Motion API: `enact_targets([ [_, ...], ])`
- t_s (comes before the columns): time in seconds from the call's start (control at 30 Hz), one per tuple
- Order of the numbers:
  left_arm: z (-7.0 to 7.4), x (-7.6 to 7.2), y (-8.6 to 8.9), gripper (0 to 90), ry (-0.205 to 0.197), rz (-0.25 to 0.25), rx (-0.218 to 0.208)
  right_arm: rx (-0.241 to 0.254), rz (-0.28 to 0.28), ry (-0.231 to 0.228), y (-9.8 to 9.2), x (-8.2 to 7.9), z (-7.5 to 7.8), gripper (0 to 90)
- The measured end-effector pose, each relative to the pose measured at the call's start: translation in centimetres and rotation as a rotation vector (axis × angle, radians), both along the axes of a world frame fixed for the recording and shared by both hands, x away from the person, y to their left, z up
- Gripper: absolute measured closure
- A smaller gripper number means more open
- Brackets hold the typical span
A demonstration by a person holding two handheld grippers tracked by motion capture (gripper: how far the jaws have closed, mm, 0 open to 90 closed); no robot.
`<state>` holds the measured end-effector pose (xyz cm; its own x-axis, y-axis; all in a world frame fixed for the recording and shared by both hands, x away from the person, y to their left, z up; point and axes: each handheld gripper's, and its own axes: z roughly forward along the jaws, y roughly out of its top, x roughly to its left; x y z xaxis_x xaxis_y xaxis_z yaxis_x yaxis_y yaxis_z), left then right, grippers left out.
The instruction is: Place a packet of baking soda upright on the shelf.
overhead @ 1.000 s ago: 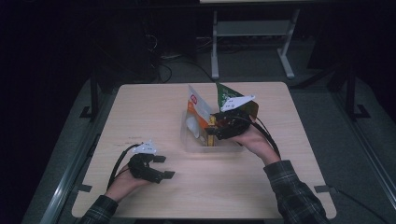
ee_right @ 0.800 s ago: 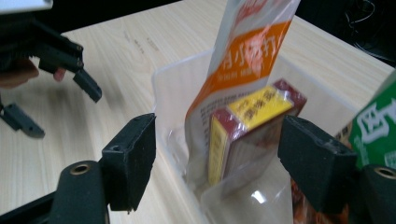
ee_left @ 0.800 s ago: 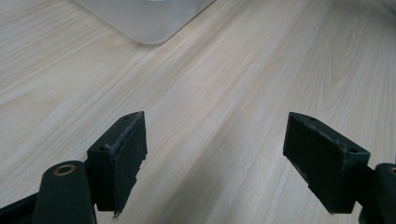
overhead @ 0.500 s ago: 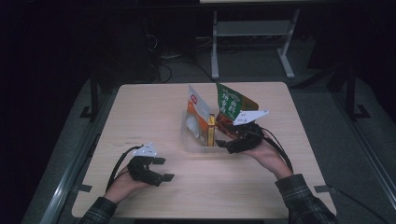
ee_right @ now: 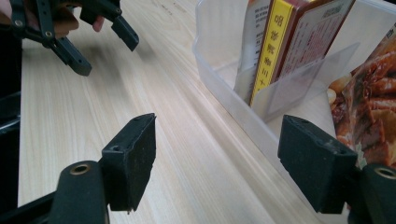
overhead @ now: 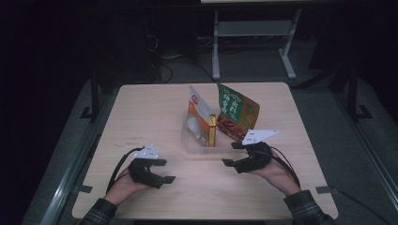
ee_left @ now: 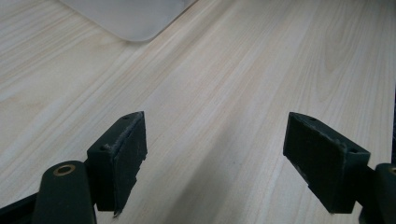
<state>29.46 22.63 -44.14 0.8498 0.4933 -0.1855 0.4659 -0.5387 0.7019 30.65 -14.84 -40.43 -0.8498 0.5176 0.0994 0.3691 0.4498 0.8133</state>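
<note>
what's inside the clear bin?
Upright in the clear bin: an orange-white packet, a slim yellow-edged box and a green snack bag leaning out. The packs hide the bin floor beneath them.

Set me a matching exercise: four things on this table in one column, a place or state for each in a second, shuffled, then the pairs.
Things
1. green pouch
2. yellow box
3. left claw
4. bin

Places or states
A. clear plastic, mid-table
B. leaning at the bin's right end
C. upright inside the bin
D. open and empty, over bare wood near the front edge

Pairs: 1-B, 2-C, 3-D, 4-A
</note>
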Motion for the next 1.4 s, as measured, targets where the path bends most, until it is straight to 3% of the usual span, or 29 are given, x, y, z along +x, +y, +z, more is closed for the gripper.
enact_targets([
  [0.23,0.1,-0.6,0.1,21.1,-0.018,-0.023,0.021,0.009,-0.002,0.017,-0.5,-1.1,-1.4,27.4],
  [0.43,0.0,-0.8,0.1,21.2,-0.022,-0.020,0.038,-0.031,-0.029,0.046,-1.3,-1.8,-3.1,26.0],
  [0.67,-0.3,-1.5,0.6,21.2,-0.011,-0.014,0.056,-0.041,-0.061,0.056,-2.2,-2.4,-4.1,24.3],
  [0.9,-0.8,-2.1,1.4,21.2,0.001,-0.011,0.069,-0.086,-0.084,0.053,-3.1,-3.1,-5.1,21.7],
  [1.17,-1.6,-2.8,2.3,18.0,0.015,-0.027,0.149,-0.142,-0.097,0.074,-3.7,-3.5,-6.2,18.3],
  [1.4,-1.6,-2.8,2.2,16.3,-0.020,-0.059,0.194,-0.174,-0.083,0.068,-3.6,-3.4,-6.3,17.6],
])
